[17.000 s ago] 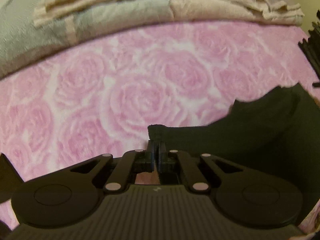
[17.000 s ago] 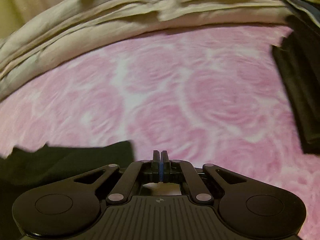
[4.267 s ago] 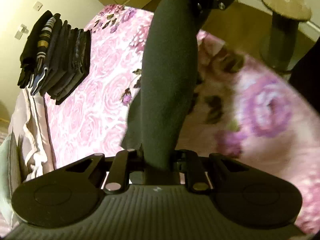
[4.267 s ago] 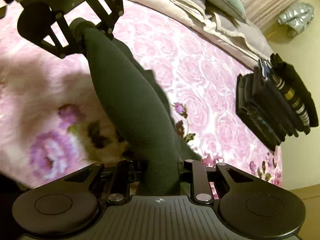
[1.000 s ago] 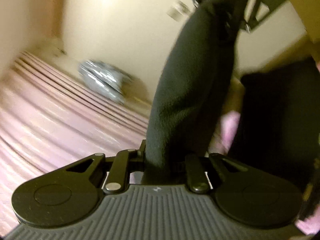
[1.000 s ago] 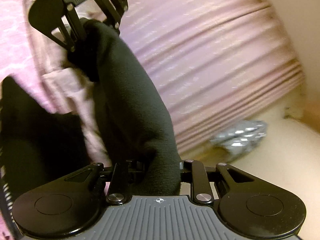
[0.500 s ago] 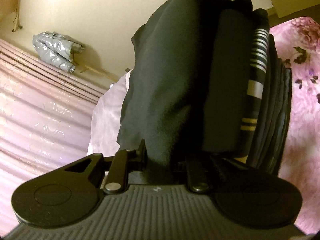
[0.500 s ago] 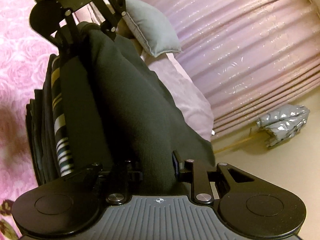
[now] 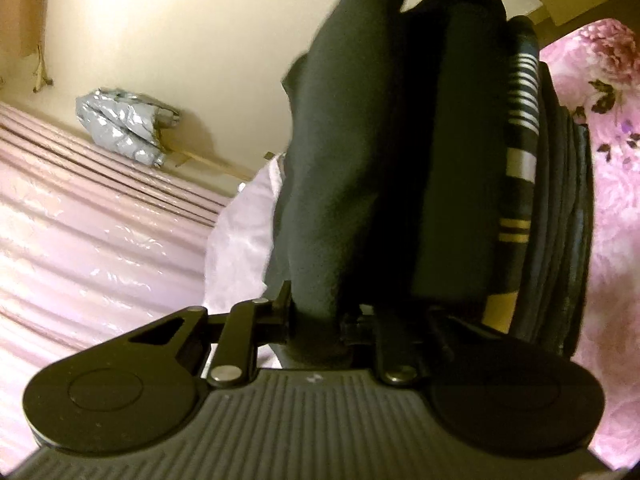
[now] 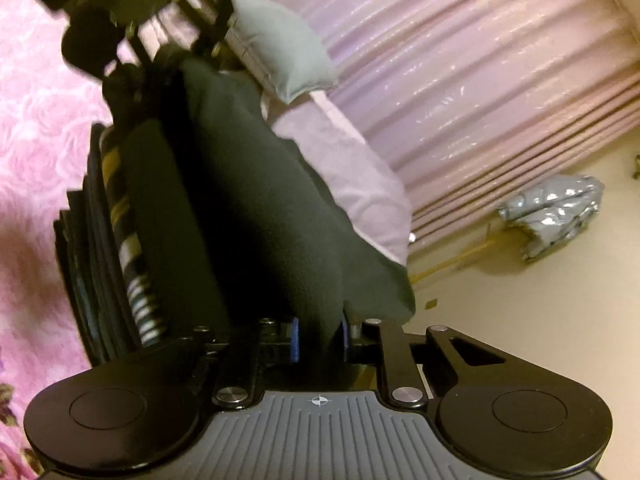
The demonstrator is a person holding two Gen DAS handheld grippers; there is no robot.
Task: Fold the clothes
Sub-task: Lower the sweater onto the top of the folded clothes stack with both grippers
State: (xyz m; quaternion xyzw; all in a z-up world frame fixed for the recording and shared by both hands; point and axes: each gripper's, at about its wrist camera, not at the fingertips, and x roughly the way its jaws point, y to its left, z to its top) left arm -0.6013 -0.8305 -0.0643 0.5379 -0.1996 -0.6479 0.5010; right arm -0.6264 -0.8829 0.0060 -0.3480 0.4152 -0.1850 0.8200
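Our left claw (image 9: 316,322) is clenched on one end of the folded dark garment (image 9: 344,168), and our right claw (image 10: 320,338) is grasping the other end, its blue pads (image 10: 295,340) on both sides of the cloth; the right jaws have just been closing a little, with the fabric between them. The garment hangs between the two claws, just above or already touching the stack of folded clothes (image 9: 560,220) that lies on the bed with the pink rose cover (image 9: 612,208); we cannot tell if it rests on the stack yet. The top of the stack shows a dark striped piece (image 9: 520,140) with white and yellow bands. We judge that the folding of this piece is done and that the step in hand is to lay it on the stack. The next move asks us to lower both ends together, keep the edges in line with the pieces below, and only then release, so the fold does not fall open. Further out we see a grey pillow (image 10: 280,56), a pink curtain (image 10: 460,60) and a silver crumpled bundle (image 9: 120,124) by the wall. We can read no brand, label or writing; only a small cross mark (image 10: 319,400) shows on the right claw's body.
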